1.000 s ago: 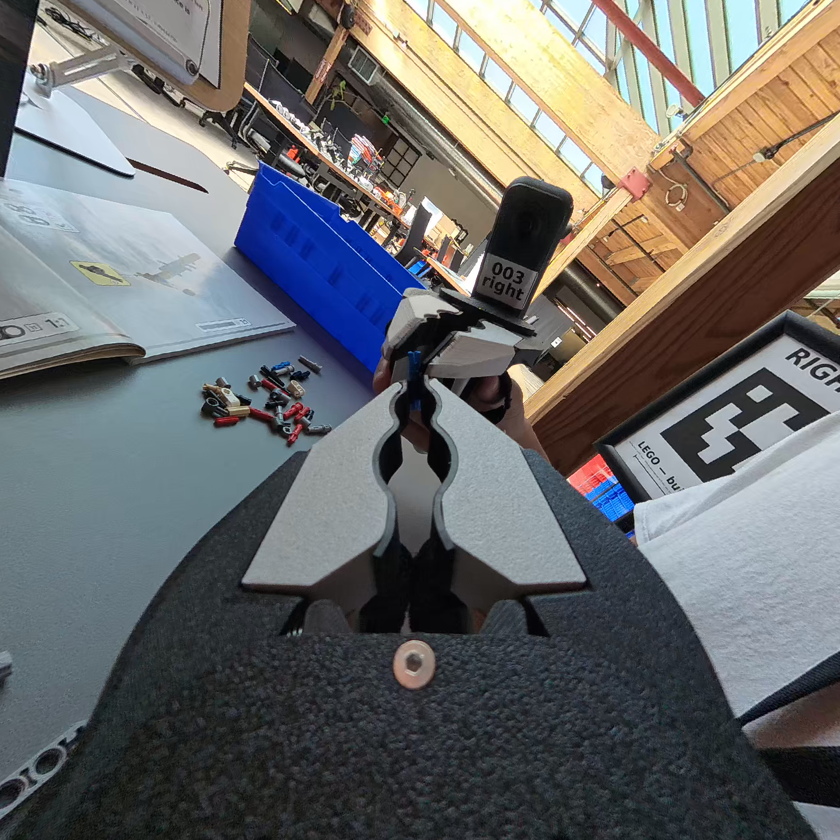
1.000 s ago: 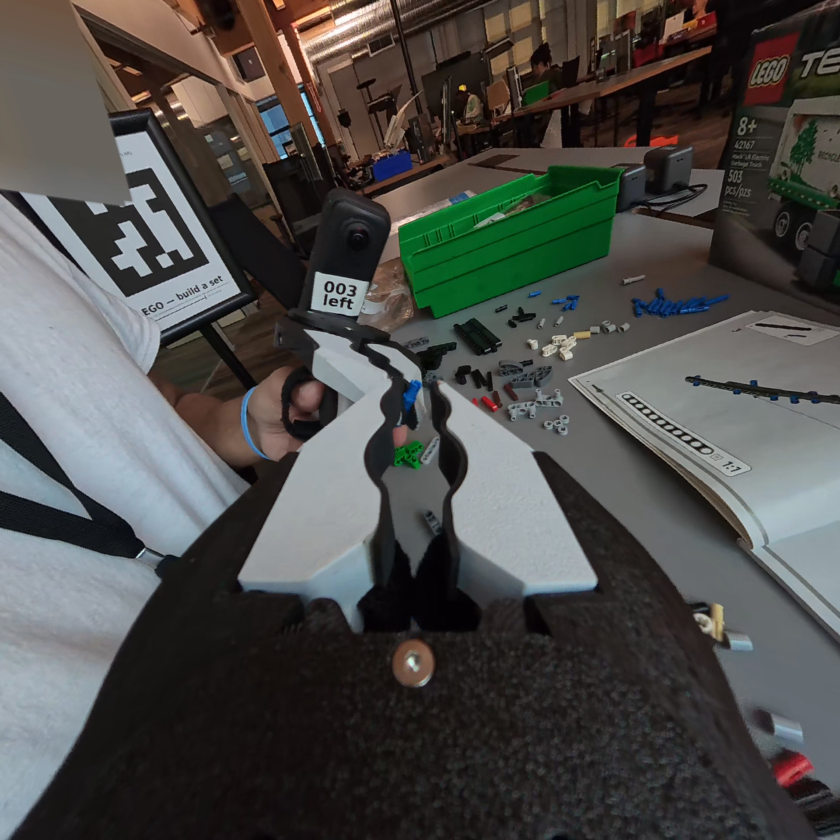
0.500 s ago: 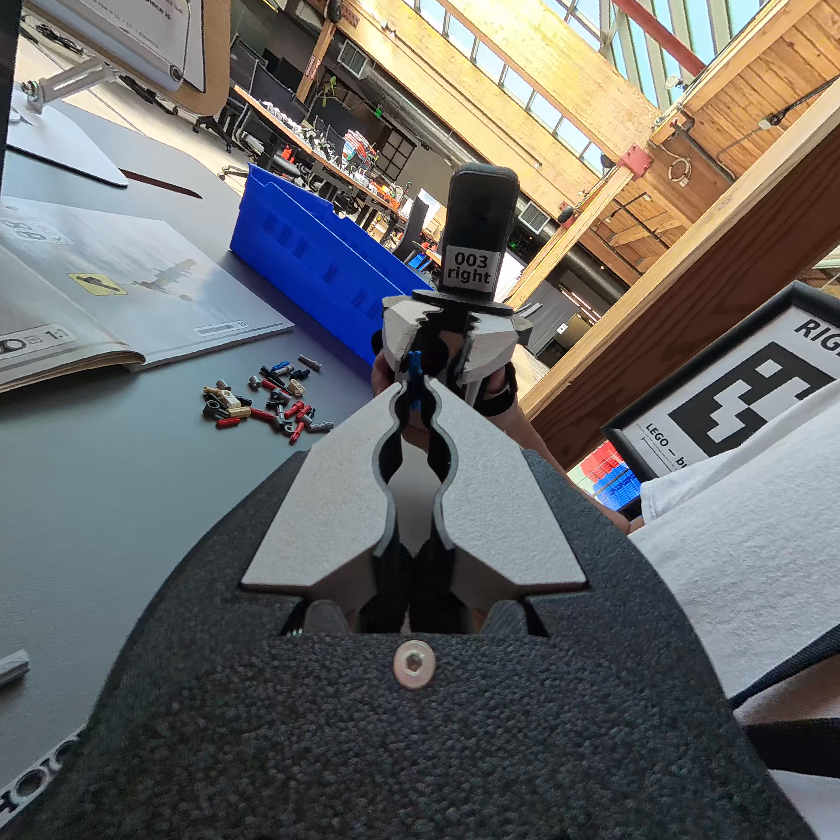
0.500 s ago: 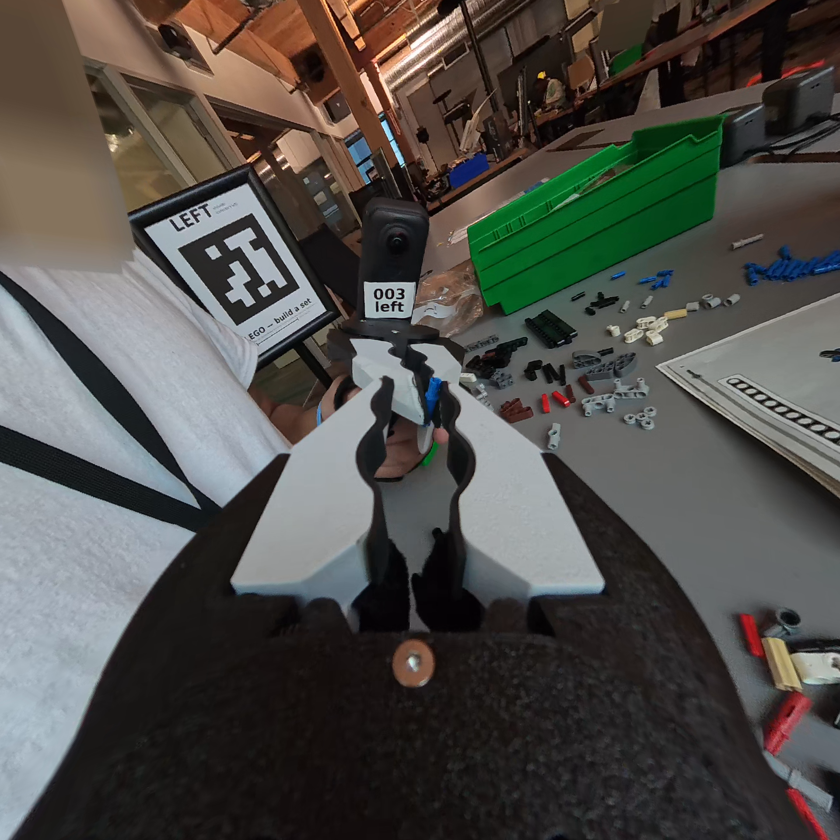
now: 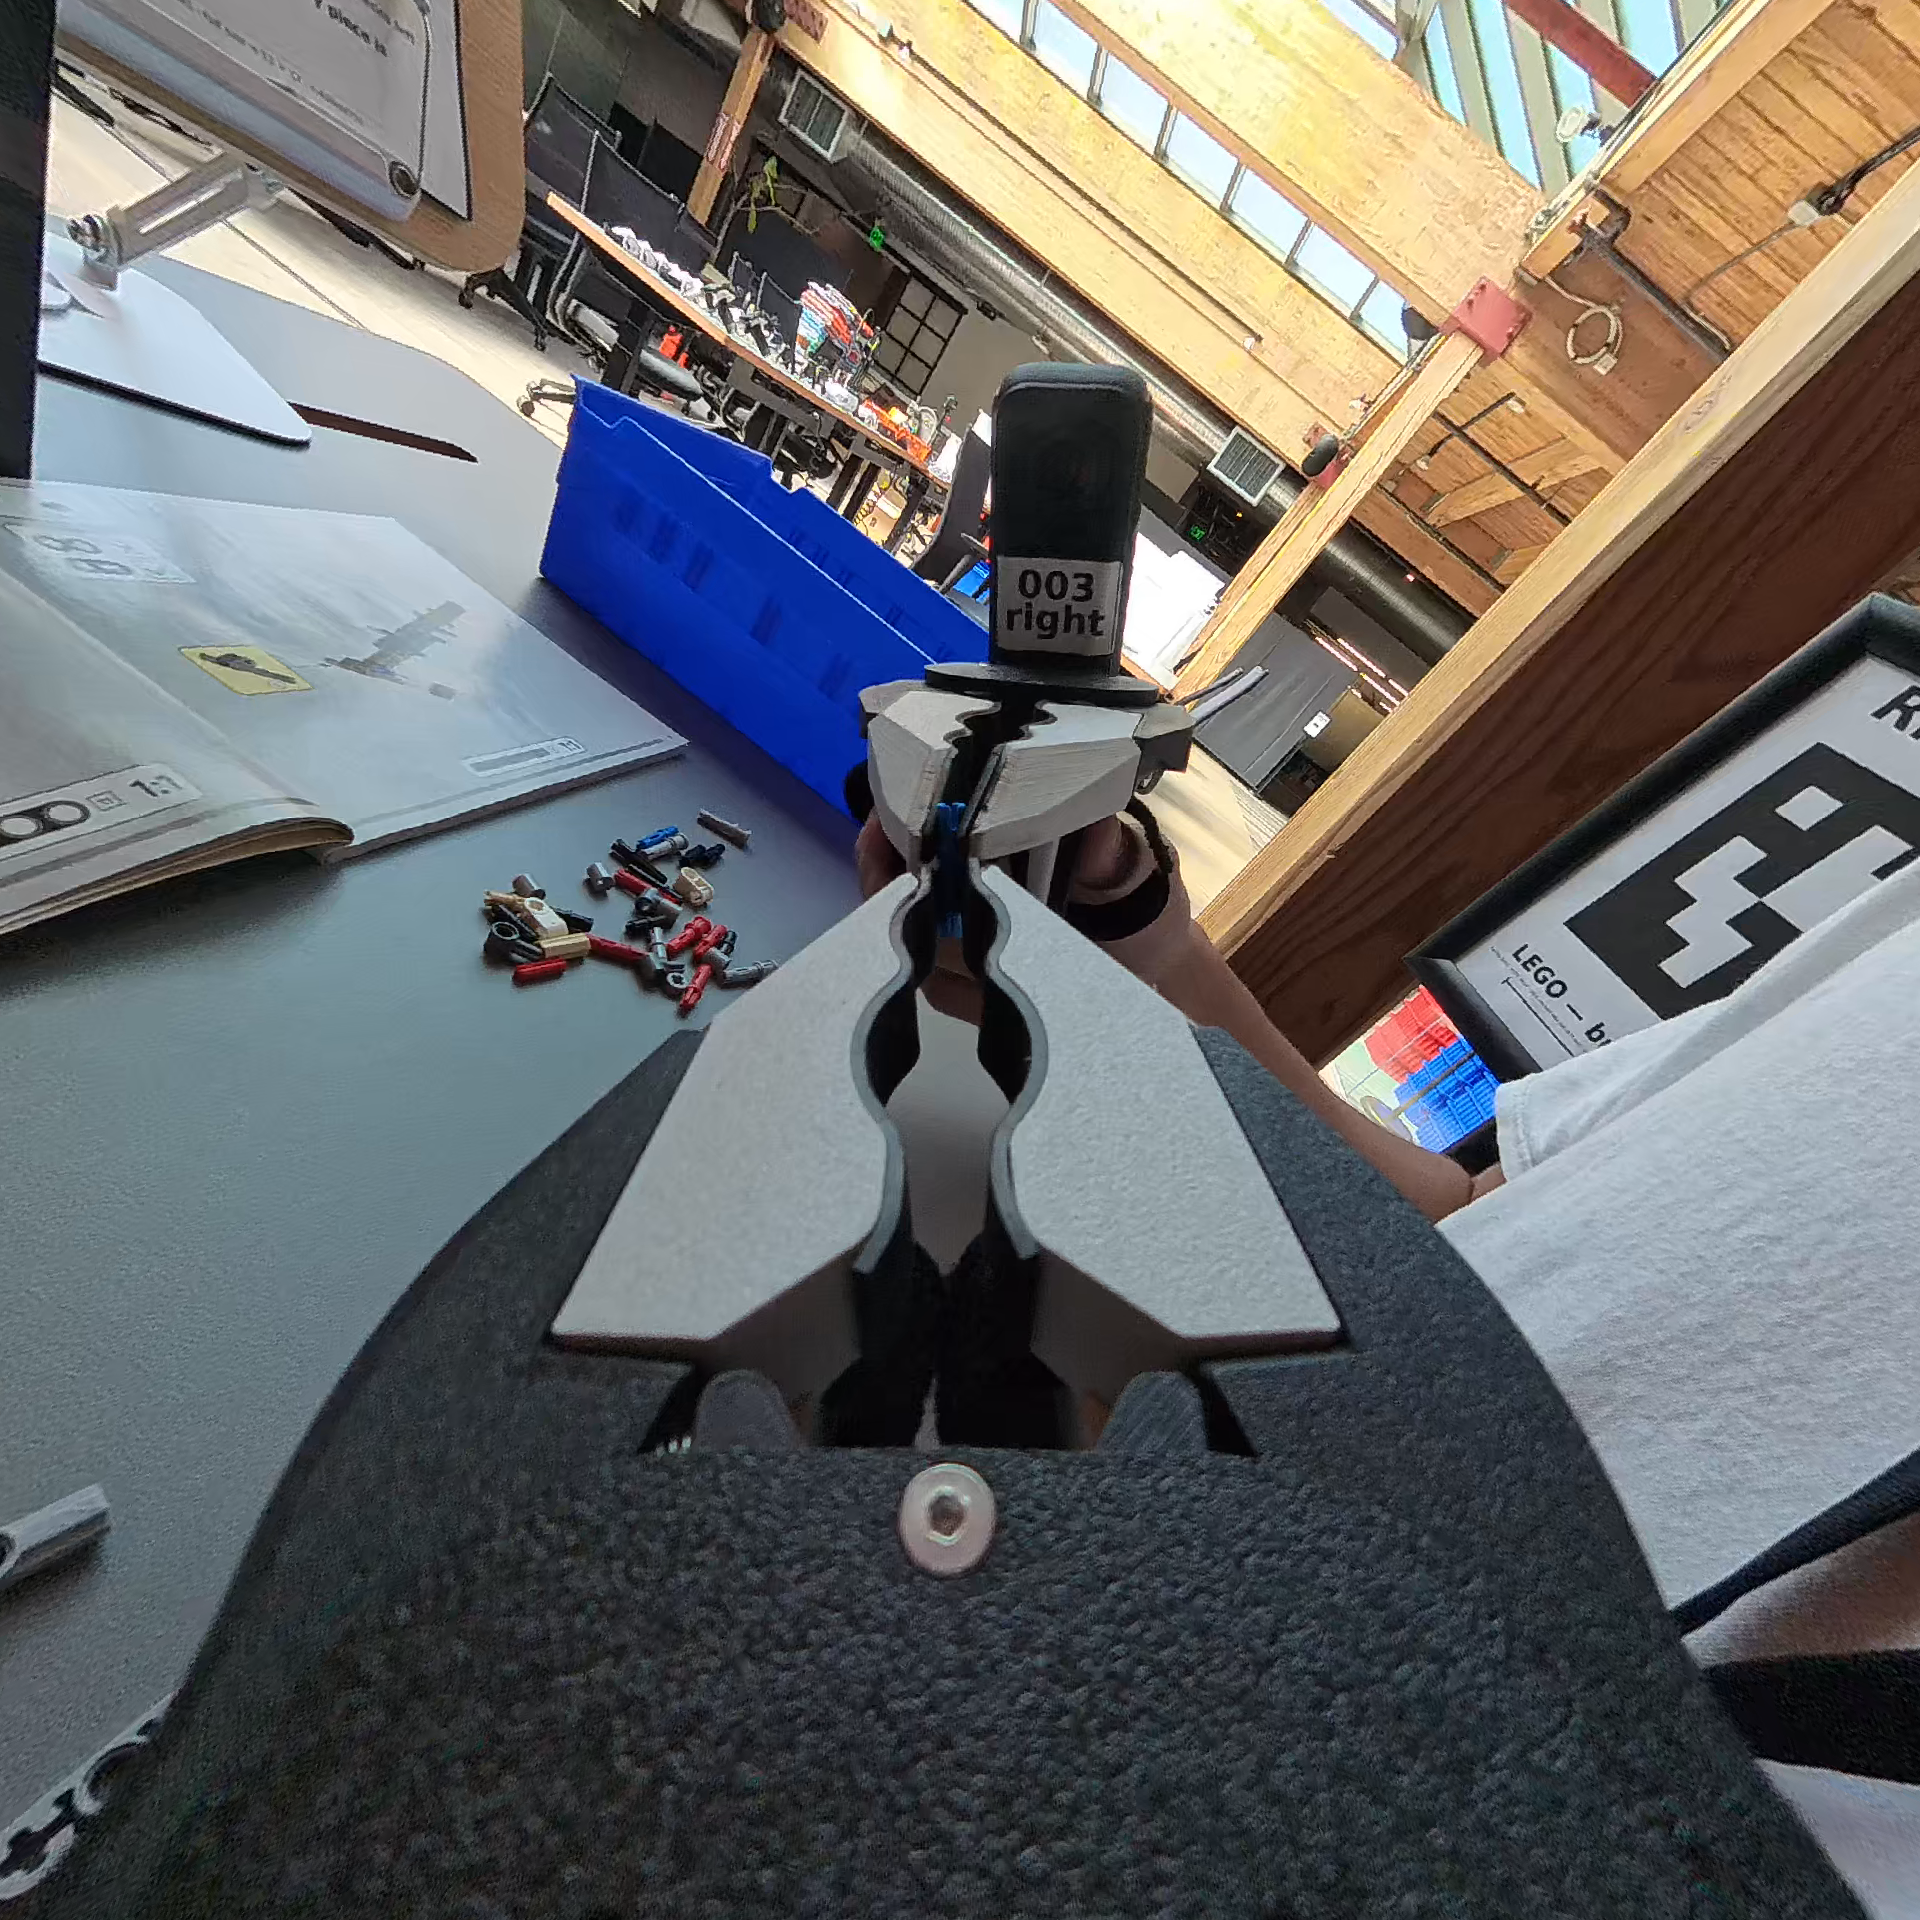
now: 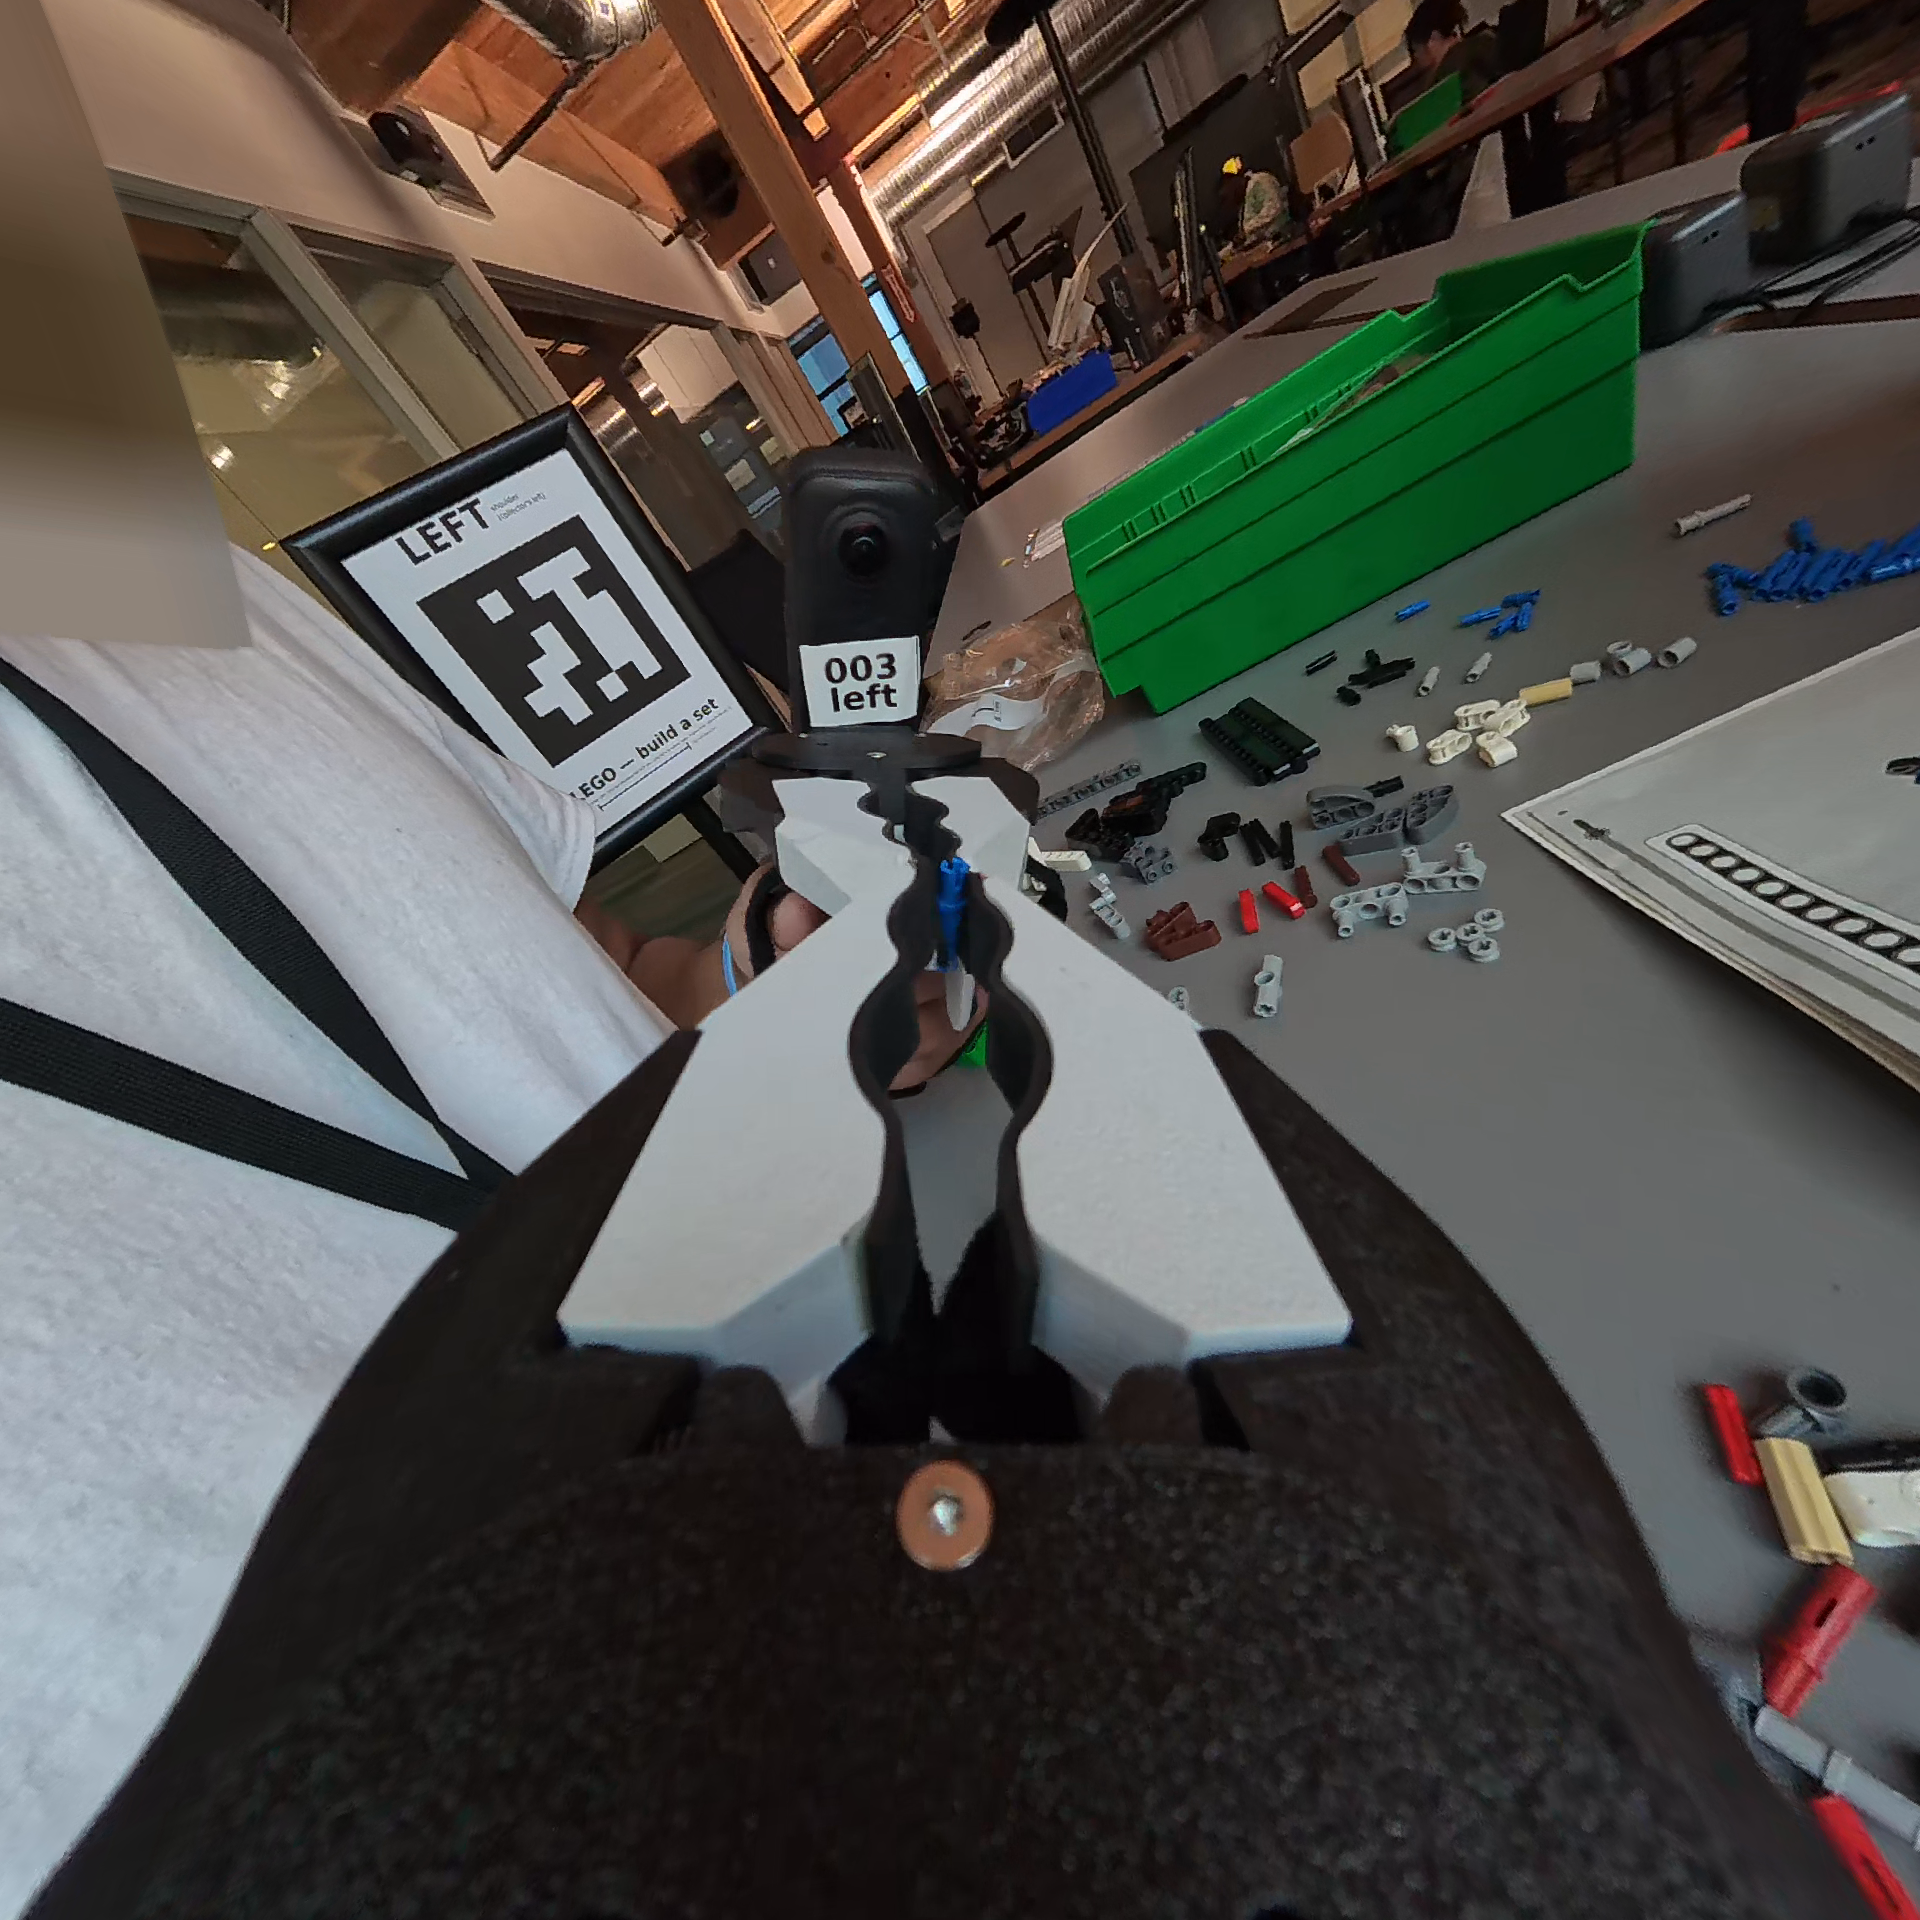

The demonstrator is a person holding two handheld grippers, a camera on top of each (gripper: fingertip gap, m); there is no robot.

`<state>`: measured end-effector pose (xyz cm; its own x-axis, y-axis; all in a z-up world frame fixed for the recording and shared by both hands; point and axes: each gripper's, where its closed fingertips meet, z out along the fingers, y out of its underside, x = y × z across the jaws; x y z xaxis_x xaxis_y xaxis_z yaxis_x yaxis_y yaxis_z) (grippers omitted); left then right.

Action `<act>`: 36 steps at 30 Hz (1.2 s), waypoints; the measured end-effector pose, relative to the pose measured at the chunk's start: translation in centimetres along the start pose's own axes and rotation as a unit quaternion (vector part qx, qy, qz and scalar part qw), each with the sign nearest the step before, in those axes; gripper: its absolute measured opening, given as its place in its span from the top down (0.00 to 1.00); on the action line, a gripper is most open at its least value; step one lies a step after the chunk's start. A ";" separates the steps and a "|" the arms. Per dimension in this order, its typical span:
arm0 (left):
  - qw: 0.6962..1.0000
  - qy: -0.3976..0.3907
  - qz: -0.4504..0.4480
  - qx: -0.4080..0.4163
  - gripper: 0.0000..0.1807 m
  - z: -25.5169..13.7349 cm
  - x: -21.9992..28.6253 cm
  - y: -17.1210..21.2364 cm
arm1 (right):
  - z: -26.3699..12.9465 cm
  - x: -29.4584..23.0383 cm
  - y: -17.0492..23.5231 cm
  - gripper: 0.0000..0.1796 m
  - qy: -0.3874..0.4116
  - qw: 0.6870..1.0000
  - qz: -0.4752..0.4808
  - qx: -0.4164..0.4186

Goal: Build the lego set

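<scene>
A small blue pin [image 5: 945, 868] sits between the tips of both grippers, which face each other tip to tip above the grey table [image 5: 260, 1143]. My left gripper [image 5: 949, 891] is shut on the pin's near end. My right gripper [image 6: 948, 883] has its jaws narrowed onto the pin [image 6: 948, 899] from the other side. A pale piece [image 6: 961, 987] shows just below the pin; what holds it is unclear. The right gripper also shows in the left wrist view [image 5: 961, 821], and the left gripper in the right wrist view [image 6: 914, 831].
A blue bin [image 5: 727, 603], an open instruction booklet [image 5: 312, 665] and a pile of small parts [image 5: 623, 925] lie on the right gripper's side. A green bin [image 6: 1351, 520], scattered parts [image 6: 1351, 852] and blue pins [image 6: 1818, 566] lie on the left gripper's side. The person's white shirt [image 6: 208, 1039] is close. The tips of both grippers are at nearly the same place.
The two grippers have swung into line, facing each other head-on. The right gripper's jaws have narrowed around the blue pin that the left gripper holds.
</scene>
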<state>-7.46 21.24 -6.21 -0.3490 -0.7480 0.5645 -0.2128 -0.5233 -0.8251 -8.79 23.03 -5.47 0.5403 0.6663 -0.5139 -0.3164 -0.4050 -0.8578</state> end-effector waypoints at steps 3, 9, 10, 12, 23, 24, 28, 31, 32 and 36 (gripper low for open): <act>1.000 -0.002 -0.012 0.000 0.98 -0.1 -0.2 0.2 | 0.1 0.3 0.2 0.98 0.018 1.000 -0.013 -0.009; 0.999 -0.028 0.027 -0.010 0.98 -0.2 -0.4 0.7 | 0.1 0.4 0.7 0.98 0.034 0.999 -0.018 -0.024; 0.998 -0.037 0.040 -0.012 0.98 -0.2 -0.5 0.8 | 0.1 0.4 0.8 0.98 0.035 0.999 -0.020 -0.026; 0.997 -0.050 0.060 -0.023 0.98 -0.2 -0.6 1.1 | 0.1 0.4 0.9 0.98 0.038 0.999 -0.020 -0.026; 0.995 -0.057 0.080 -0.034 0.98 -0.2 -0.5 1.5 | 0.1 0.3 0.5 0.99 0.035 0.999 -0.017 -0.018; 0.994 -0.056 0.081 -0.036 0.98 -0.2 -0.4 1.6 | 0.1 0.3 0.5 0.99 0.035 0.999 -0.016 -0.018; 0.994 -0.059 0.082 -0.047 0.99 -0.2 -0.5 1.8 | 0.2 0.4 0.7 0.99 0.039 0.999 -0.018 -0.022; 0.993 -0.057 0.079 -0.064 0.99 -0.3 -0.7 2.1 | 0.2 0.5 0.9 0.99 0.049 0.998 -0.023 -0.025; 0.986 -0.078 0.116 -0.086 0.98 -0.5 -1.1 2.5 | 0.3 0.7 1.3 0.99 0.057 0.997 -0.023 -0.038; 0.944 -0.148 0.238 -0.176 0.90 -2.4 -2.8 4.6 | -0.3 2.0 2.5 0.98 0.100 0.993 -0.009 -0.061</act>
<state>-9.69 21.90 -11.60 -0.2215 -0.9729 0.0666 -0.4043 0.0295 -0.9142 -8.22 23.18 -8.67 0.6933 0.5405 -0.4767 -0.2150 -0.4762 -0.8526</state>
